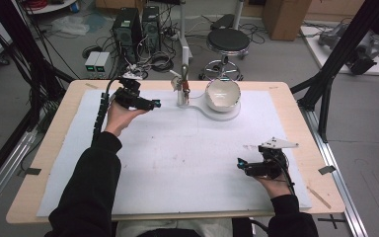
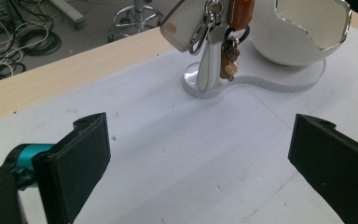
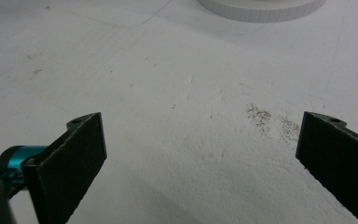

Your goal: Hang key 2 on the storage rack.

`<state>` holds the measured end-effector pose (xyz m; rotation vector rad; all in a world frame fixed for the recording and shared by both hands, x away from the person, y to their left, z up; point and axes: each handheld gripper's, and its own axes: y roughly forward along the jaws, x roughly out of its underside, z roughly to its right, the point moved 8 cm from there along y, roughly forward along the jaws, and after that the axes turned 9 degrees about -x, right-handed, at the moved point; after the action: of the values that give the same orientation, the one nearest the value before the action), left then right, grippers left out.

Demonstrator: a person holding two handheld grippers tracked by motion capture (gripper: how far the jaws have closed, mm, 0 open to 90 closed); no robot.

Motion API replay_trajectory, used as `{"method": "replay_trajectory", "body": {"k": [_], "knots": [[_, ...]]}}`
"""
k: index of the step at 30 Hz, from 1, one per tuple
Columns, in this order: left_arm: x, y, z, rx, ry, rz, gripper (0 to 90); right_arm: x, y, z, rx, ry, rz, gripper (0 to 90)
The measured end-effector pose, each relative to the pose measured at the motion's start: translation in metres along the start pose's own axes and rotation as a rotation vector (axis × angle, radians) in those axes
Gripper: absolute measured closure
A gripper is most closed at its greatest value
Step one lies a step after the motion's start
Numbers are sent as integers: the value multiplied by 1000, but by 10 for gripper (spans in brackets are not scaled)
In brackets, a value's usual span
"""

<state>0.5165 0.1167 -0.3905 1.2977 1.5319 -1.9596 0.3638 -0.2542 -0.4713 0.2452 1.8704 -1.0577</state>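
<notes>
Left gripper [image 2: 200,154] open, lined up on the key bunch [image 2: 219,32] hanging from the white stand [image 2: 207,70], ready to grab. Right gripper [image 3: 200,154] open, parked low over the bench [image 1: 296,113], clear of the approach.

At upper centre of my table: 1 white stand [image 1: 182,96], 1 egg-shaped bowl [image 1: 222,95], 1 bunch of keys [image 2: 219,28]. My 2 grippers, left [image 1: 156,104] and right [image 1: 239,163], gape wide.
</notes>
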Motion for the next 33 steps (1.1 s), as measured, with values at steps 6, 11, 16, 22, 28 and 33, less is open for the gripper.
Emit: {"method": "replay_trajectory", "body": {"k": [6,11,16,22,28,33], "knots": [[19,-5,-7,-20,-12,-11,60,0,0,0,1,-2,0,8],[34,-10,-9,-17,-12,-33,60,0,0,1,5,-2,-1,8],[44,-18,-12,-22,-8,-38,60,1,0,1,6,-4,-5,8],[53,-31,-13,-30,2,-35,60,0,0,1,3,-7,-4,8],[65,-38,-16,-40,-1,-44,60,0,0,1,4,-6,-4,8],[73,-42,-17,-47,8,-57,60,0,1,1,8,-8,-6,8]]}}
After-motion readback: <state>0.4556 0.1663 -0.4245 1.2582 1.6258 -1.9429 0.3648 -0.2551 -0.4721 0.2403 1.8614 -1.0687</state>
